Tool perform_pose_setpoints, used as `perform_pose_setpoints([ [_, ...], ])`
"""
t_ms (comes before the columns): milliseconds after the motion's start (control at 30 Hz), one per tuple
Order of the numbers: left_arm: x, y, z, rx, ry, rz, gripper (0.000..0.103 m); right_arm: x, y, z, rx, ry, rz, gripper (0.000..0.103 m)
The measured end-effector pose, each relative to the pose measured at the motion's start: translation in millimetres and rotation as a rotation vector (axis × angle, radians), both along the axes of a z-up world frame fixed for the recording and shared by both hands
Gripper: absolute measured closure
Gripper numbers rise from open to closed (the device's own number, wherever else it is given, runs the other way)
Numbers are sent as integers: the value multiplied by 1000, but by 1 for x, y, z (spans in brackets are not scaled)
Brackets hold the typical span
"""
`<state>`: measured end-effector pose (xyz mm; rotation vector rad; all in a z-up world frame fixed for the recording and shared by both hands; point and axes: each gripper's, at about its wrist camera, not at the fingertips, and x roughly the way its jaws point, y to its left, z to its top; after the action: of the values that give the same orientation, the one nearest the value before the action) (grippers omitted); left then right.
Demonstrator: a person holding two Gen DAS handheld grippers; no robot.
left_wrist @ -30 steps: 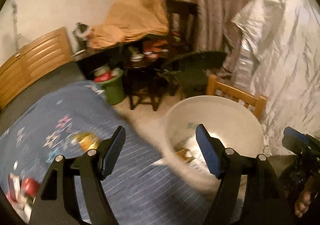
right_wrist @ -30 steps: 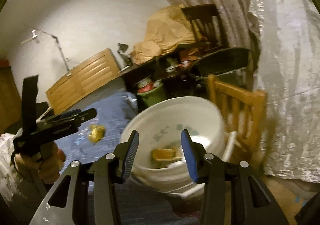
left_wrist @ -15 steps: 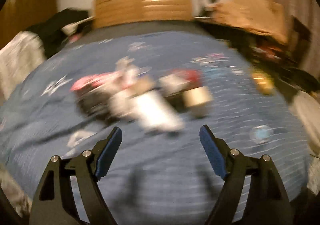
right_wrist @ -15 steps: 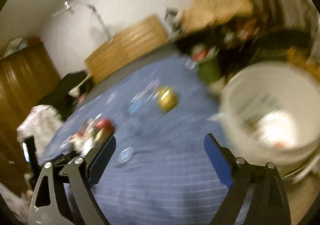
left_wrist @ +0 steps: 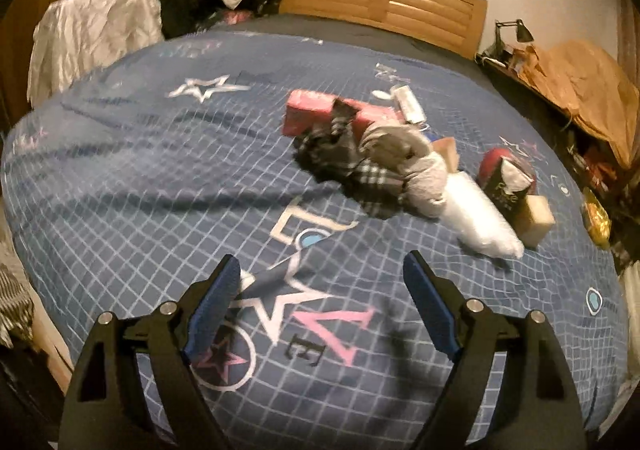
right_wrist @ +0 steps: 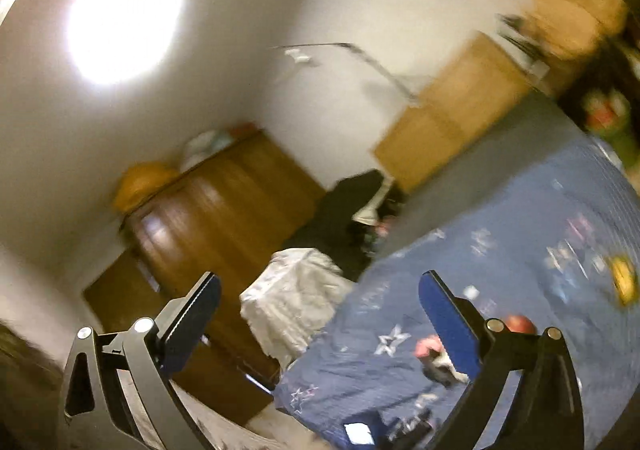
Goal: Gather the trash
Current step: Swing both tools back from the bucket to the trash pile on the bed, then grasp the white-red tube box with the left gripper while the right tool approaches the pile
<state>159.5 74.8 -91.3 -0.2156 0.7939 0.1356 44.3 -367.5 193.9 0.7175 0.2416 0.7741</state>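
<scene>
Left gripper (left_wrist: 322, 282), right gripper (right_wrist: 320, 298) opening, empty; one pink box (left_wrist: 310, 110).

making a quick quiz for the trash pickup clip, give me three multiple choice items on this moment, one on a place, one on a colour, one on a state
1. Where does the pile of trash lie?
A. on the blue bedspread
B. on the floor
C. inside a bucket

2. What colour is the flat box at the far end of the pile?
A. green
B. pink
C. black

3. What is between the jaws of the left gripper?
A. a white bag
B. a tan block
C. nothing

Answers:
1. A, the pile sits on the bedspread, right of its middle.
2. B, the box shows pink beside the dark checked cloth.
3. C, the jaws are opening over bare bedspread, short of the pile.
</scene>
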Motion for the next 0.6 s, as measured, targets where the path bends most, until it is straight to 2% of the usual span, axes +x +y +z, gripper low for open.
perform_pose_setpoints([
  [100, 3, 11, -9, -28, 20, 14, 22, -13, 23, 24, 34, -100, 110, 4],
  [200, 3, 17, -13, -43, 28, 20, 21, -23, 34, 38, 45, -181, 137, 4],
  [467, 1, 29, -12, -54, 20, 42, 21, -51, 29, 54, 56, -268, 128, 4],
  [600, 11, 27, 4, -49, -16, 25, 21, -51, 28, 60, 40, -286, 109, 4],
])
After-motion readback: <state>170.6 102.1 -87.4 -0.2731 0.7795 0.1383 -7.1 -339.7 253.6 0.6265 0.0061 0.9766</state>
